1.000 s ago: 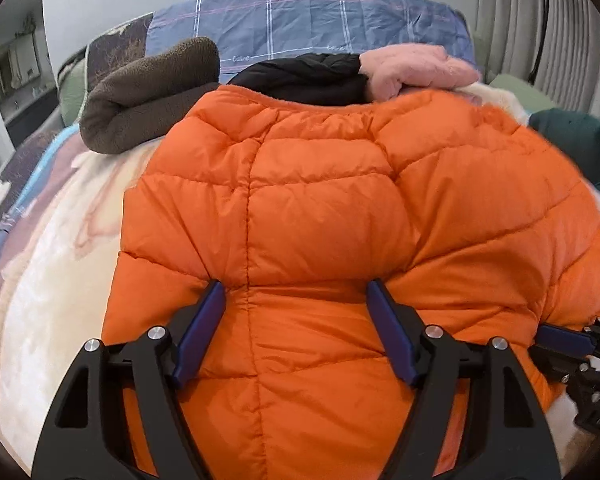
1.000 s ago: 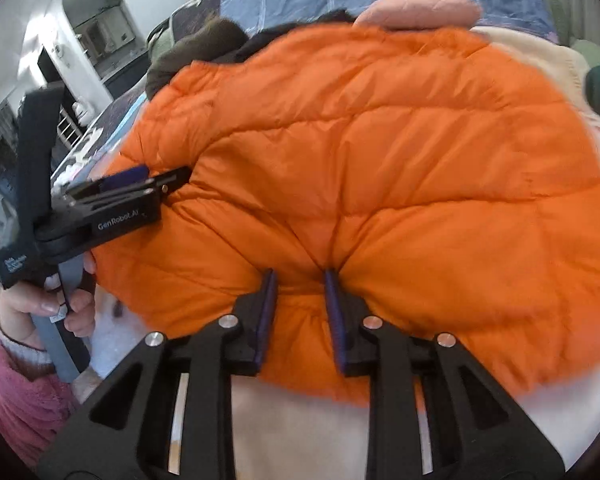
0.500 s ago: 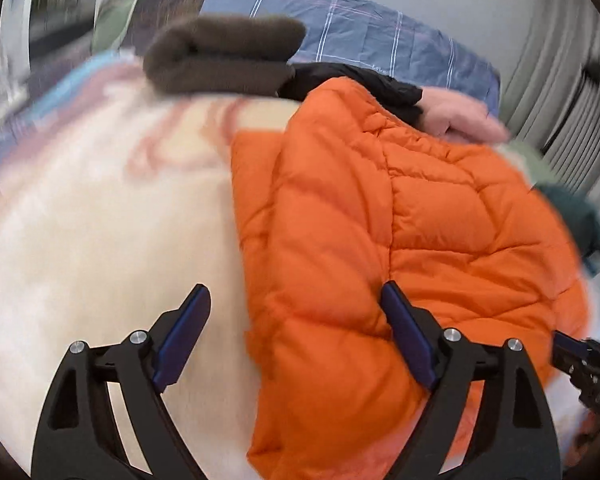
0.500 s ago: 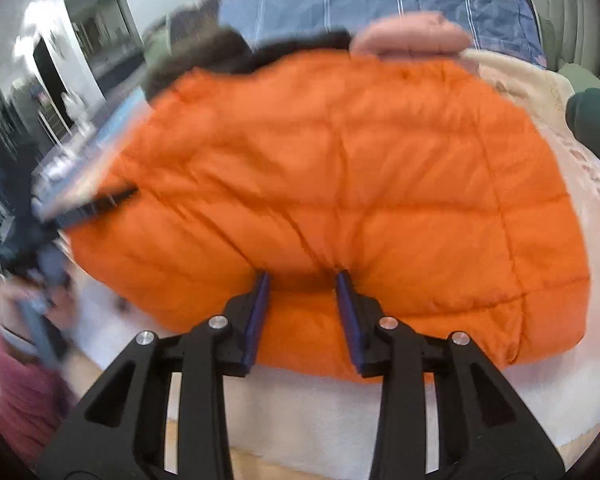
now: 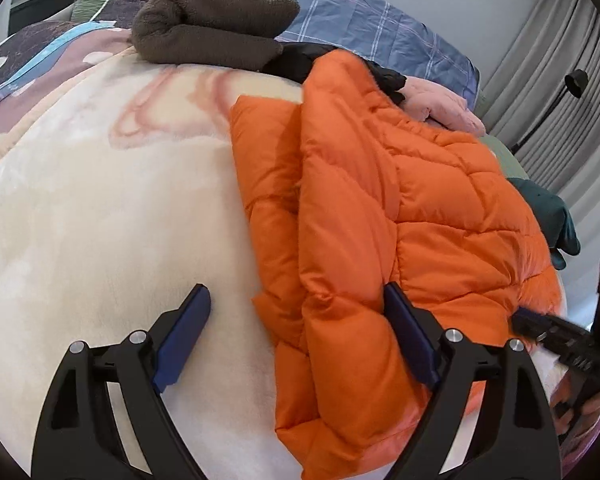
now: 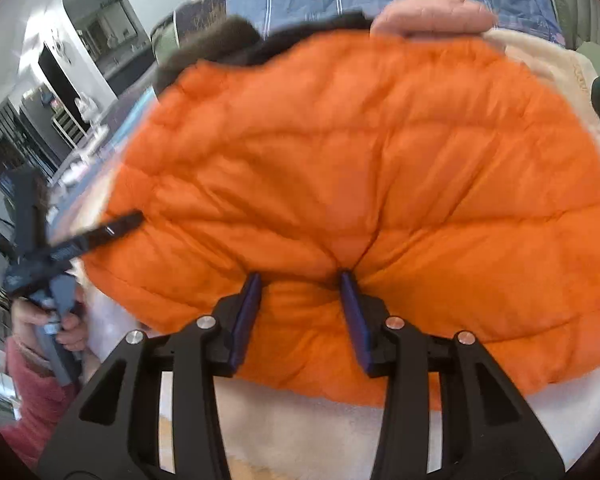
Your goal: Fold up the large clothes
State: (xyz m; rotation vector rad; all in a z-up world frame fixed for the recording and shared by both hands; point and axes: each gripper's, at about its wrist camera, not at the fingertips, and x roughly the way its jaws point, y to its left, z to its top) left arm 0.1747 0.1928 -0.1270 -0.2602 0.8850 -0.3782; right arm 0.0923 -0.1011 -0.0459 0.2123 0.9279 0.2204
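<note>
An orange quilted puffer jacket [image 5: 400, 216] lies folded on a cream blanket [image 5: 100, 220] on the bed. My left gripper [image 5: 296, 320] is open over the jacket's left edge; its right finger touches the jacket and its left finger is over the blanket. My right gripper [image 6: 300, 292] has its jaws partly apart with the jacket's near hem [image 6: 300, 340] pinched between the pads. The jacket [image 6: 360, 180] fills the right wrist view. The left gripper also shows at the left of that view [image 6: 112, 230], and the right gripper at the right edge of the left wrist view [image 5: 540, 324].
A folded brown fleece [image 5: 216, 24], a black garment [image 5: 320, 58] and a pink garment [image 5: 444, 108] lie behind the jacket. A dark green garment [image 5: 552, 216] lies at the right. A blue plaid pillow [image 5: 360, 12] is at the head. Curtains [image 5: 560, 80] hang at the right.
My left gripper has swung left off the jacket's middle to its left edge and stays open. My right gripper has opened a little wider while the hem stays between its pads.
</note>
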